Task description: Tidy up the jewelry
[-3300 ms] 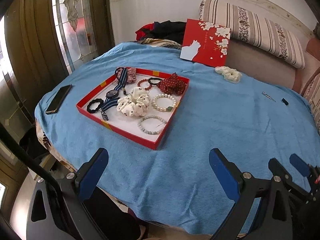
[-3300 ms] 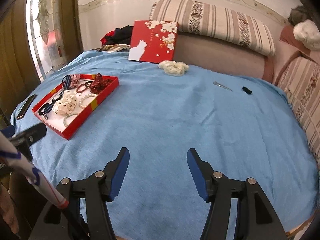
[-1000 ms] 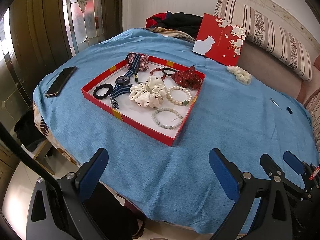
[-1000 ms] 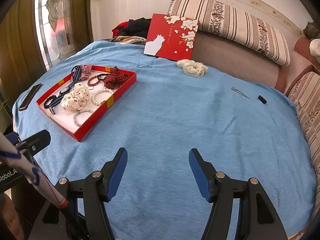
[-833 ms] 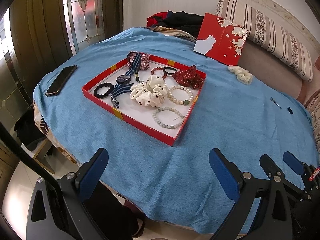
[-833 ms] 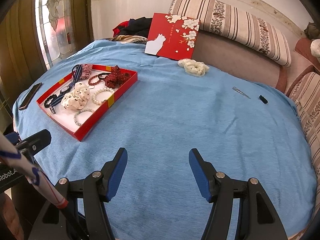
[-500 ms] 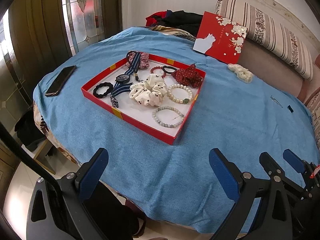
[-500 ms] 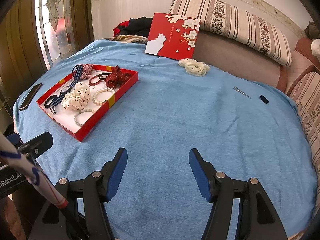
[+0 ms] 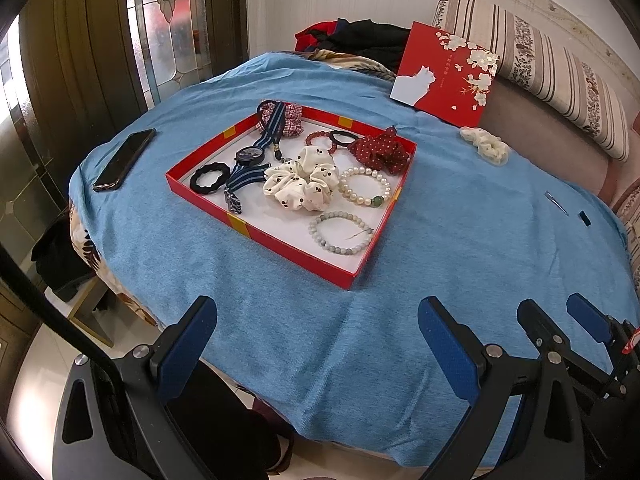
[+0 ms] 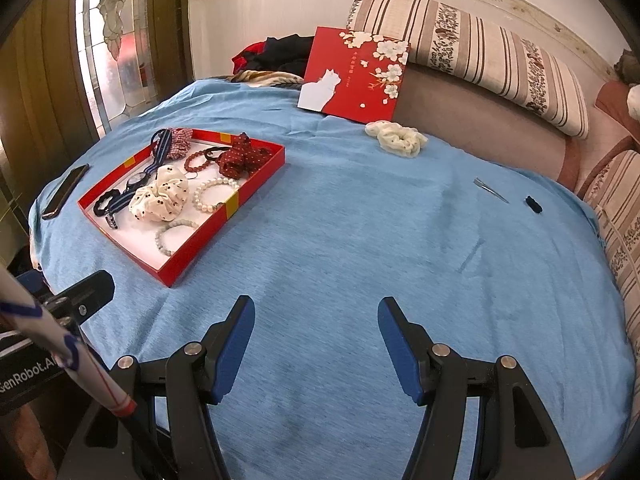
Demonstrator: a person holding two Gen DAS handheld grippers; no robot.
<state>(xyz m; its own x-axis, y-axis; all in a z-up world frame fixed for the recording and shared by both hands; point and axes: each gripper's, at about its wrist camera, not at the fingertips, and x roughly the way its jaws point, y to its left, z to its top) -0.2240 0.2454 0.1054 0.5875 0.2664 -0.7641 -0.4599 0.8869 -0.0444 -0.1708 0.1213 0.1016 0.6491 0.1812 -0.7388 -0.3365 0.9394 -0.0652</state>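
Note:
A red tray [image 9: 280, 240] [image 10: 200, 248] on the blue cloth holds a spotted cream scrunchie [image 9: 302, 182], a pearl bracelet [image 9: 365, 186], a pale bead bracelet [image 9: 340, 234], a red dotted scrunchie [image 9: 380, 150], a striped-strap watch [image 9: 249, 156], a black hair tie [image 9: 210, 176] and a red bead bracelet [image 9: 318, 136]. Loose on the cloth lie a cream scrunchie [image 10: 396, 136] [image 9: 486, 146], a silver hair clip [image 10: 490, 190] and a small black clip [image 10: 533, 204]. My left gripper [image 9: 316, 340] is open and empty near the table's front edge. My right gripper [image 10: 316, 336] is open and empty above bare cloth.
A red lid with a white cat [image 10: 354, 76] [image 9: 446, 74] leans against the sofa back at the far side. A black phone [image 9: 124, 158] lies left of the tray. Striped cushions [image 10: 480, 52] and dark clothes [image 10: 280, 54] are behind the table.
Both grippers stayed open and empty. The left view has drifted slightly closer to the tray since 3.3 s ago; little has moved in the last second.

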